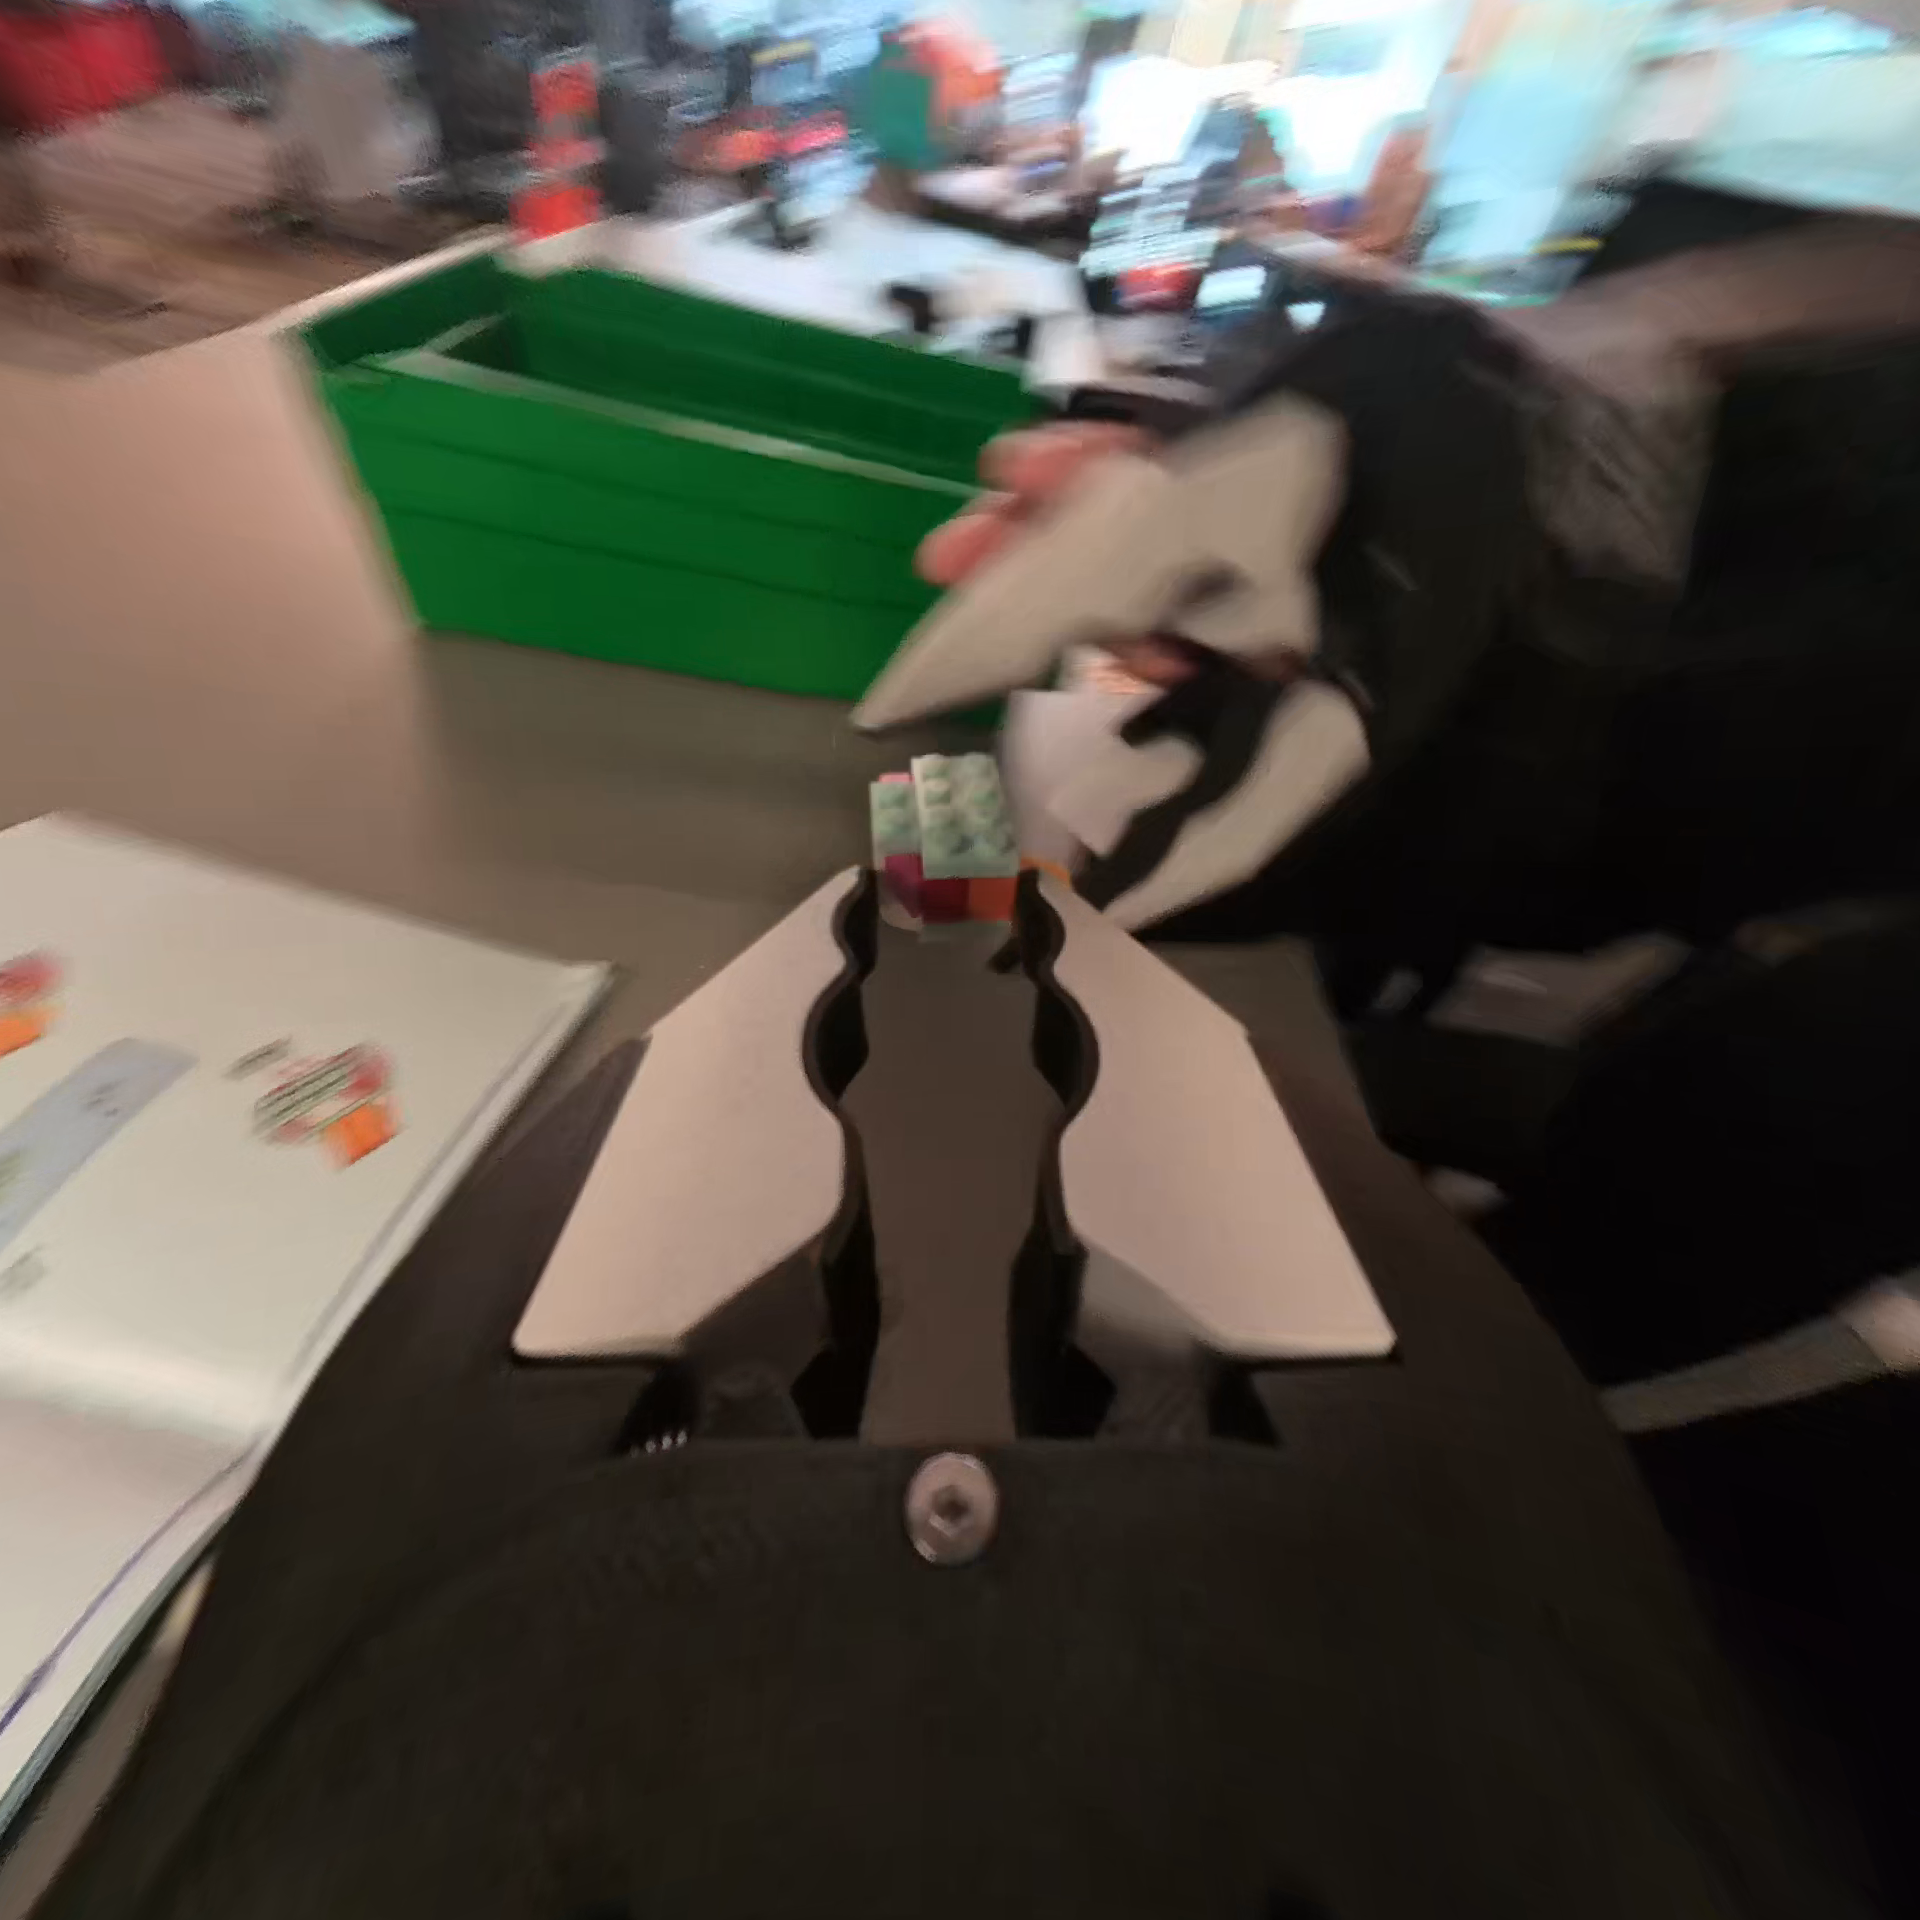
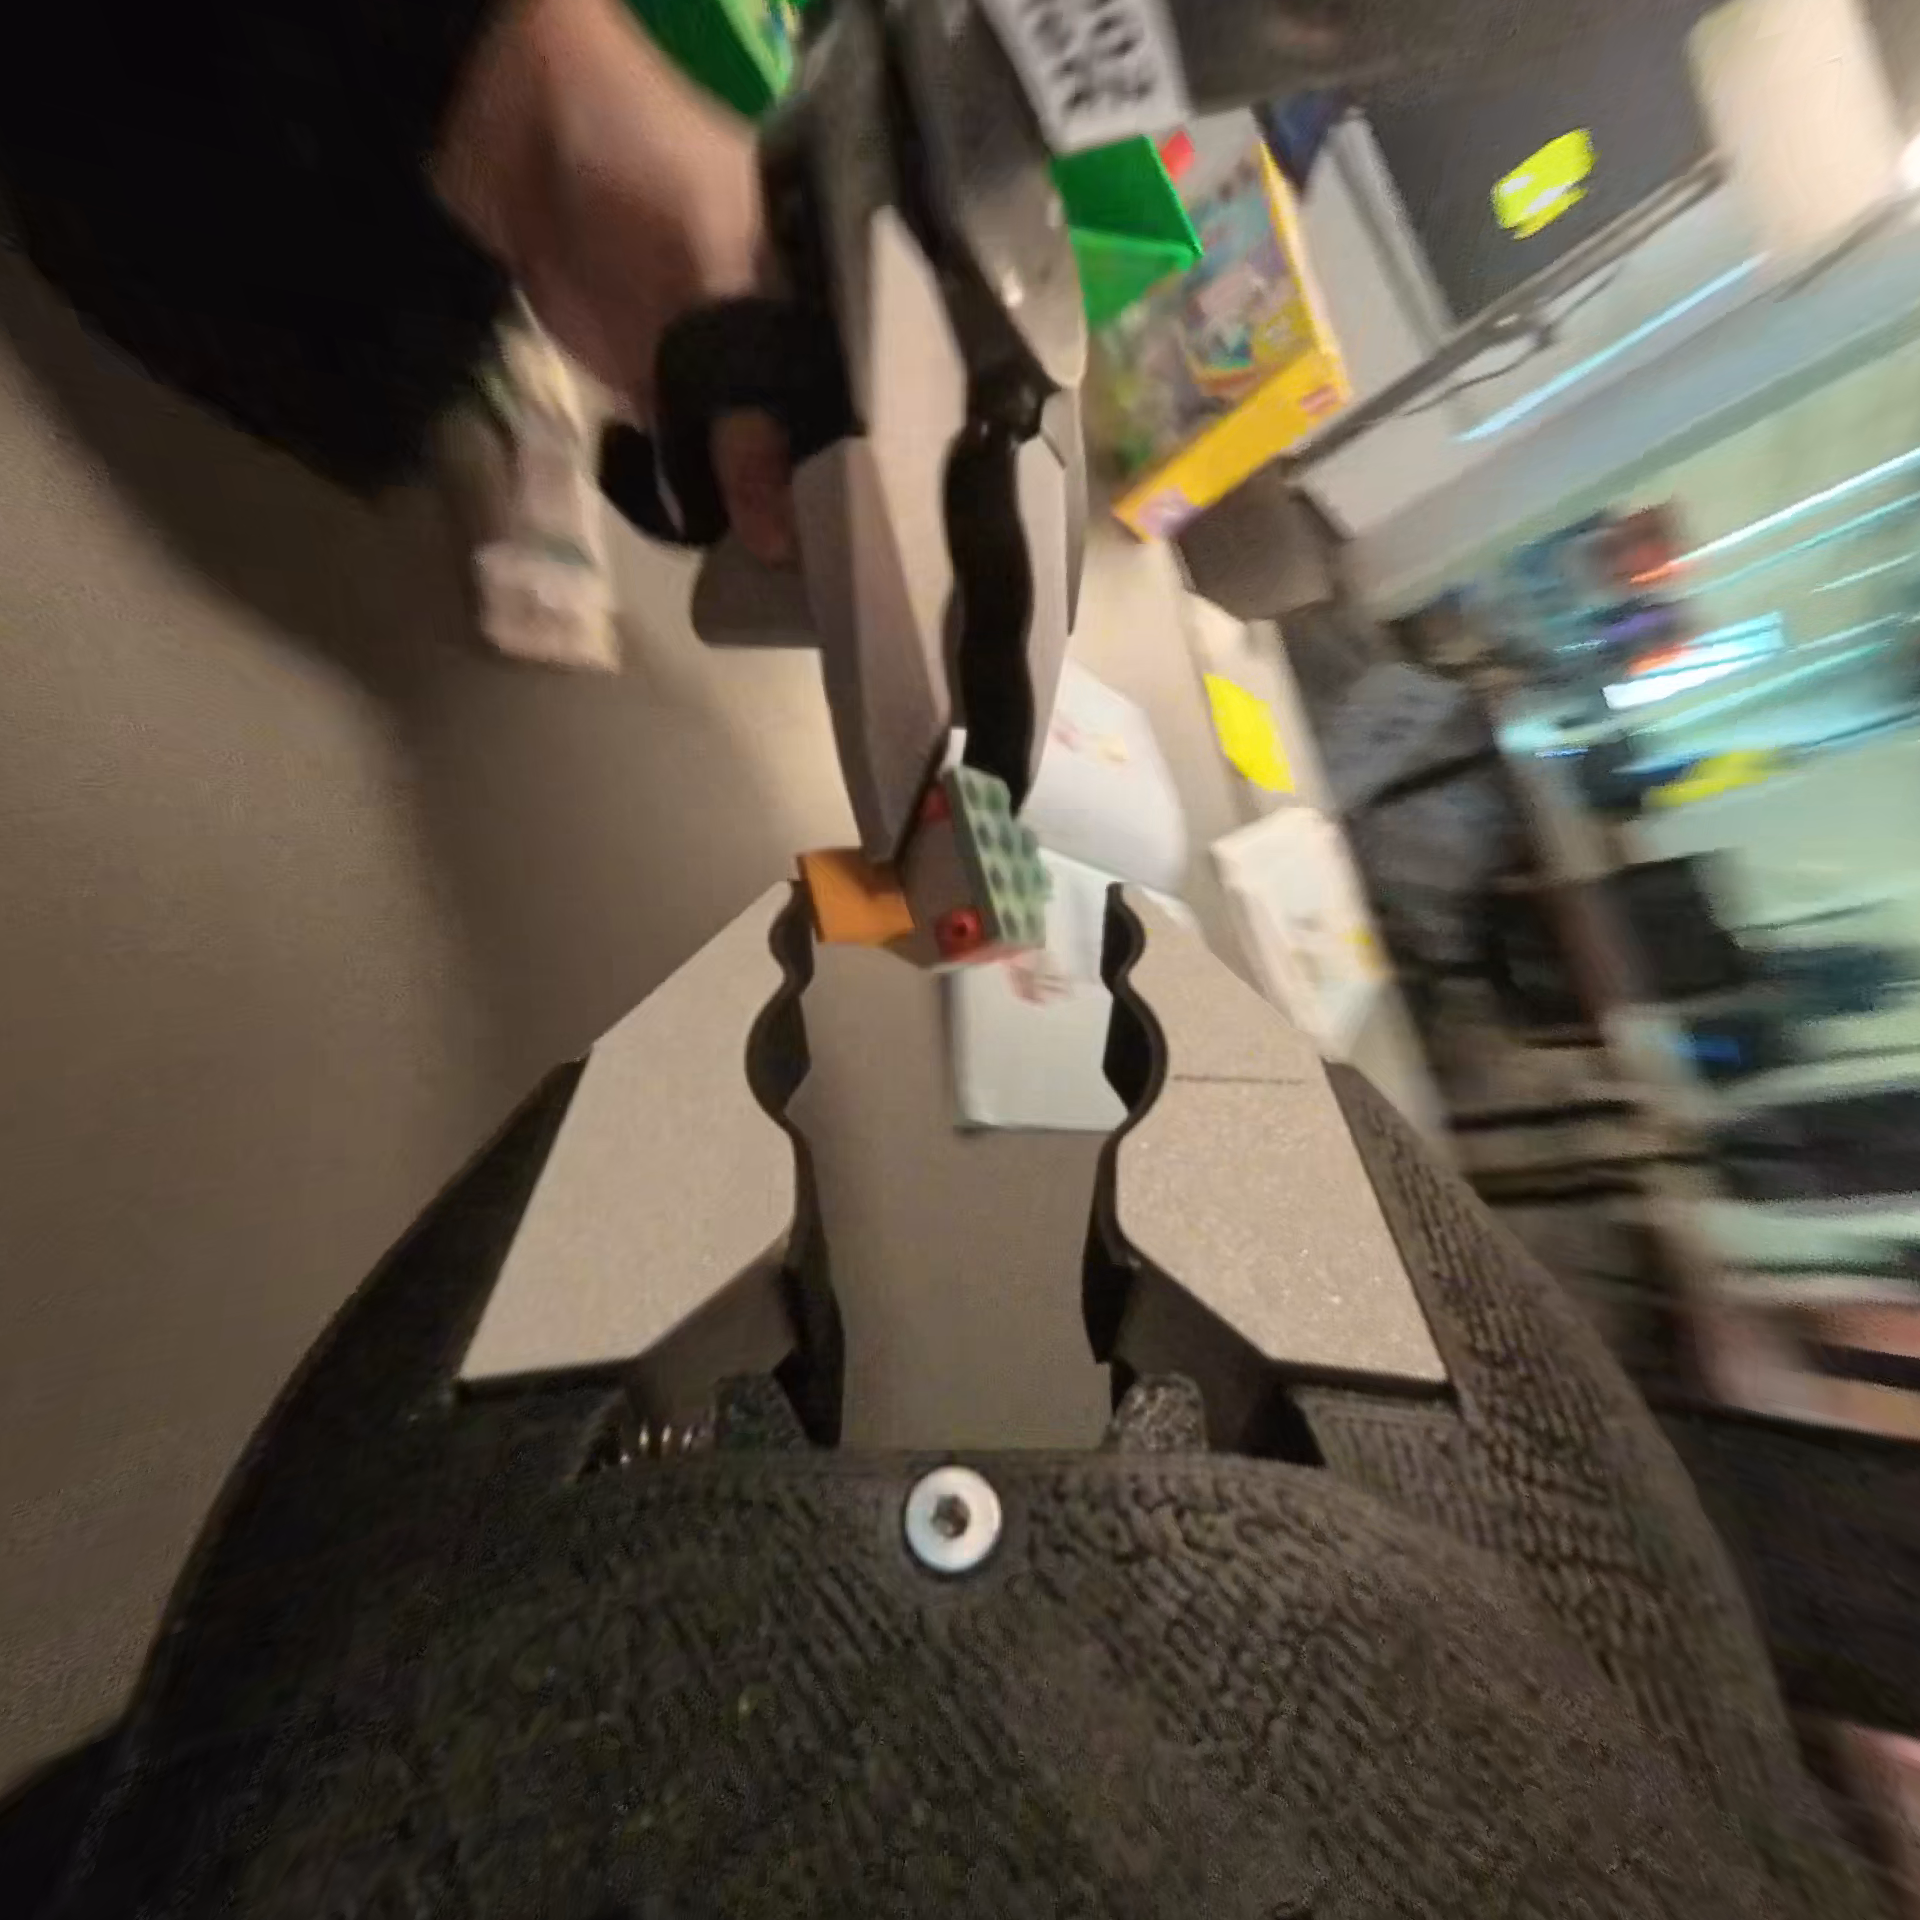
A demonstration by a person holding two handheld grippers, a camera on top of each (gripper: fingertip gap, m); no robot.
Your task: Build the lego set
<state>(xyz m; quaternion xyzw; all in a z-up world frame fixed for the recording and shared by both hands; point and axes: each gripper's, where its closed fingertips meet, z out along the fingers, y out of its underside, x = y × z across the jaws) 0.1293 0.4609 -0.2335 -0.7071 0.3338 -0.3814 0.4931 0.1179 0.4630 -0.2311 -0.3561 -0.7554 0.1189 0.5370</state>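
Surface: grey table (image 1: 312, 727), instruction booklet (image 1: 208, 1195) lying open.
Left gripper (image 1: 940, 894): pinching small lego assembly (image 1: 951, 852).
Right gripper (image 2: 951, 914): jaws spread, empty.
Progress: judged early; few bricks joined.

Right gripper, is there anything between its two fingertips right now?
Nothing is gripped: in the right wrist view the right gripper stands open, and the lego assembly, held by the left gripper, sits just beyond its fingertips.

Left hand-held gripper (image 2: 961, 821) clamping lego assembly (image 2: 956, 883), right hand-held gripper (image 2: 951, 914) spread
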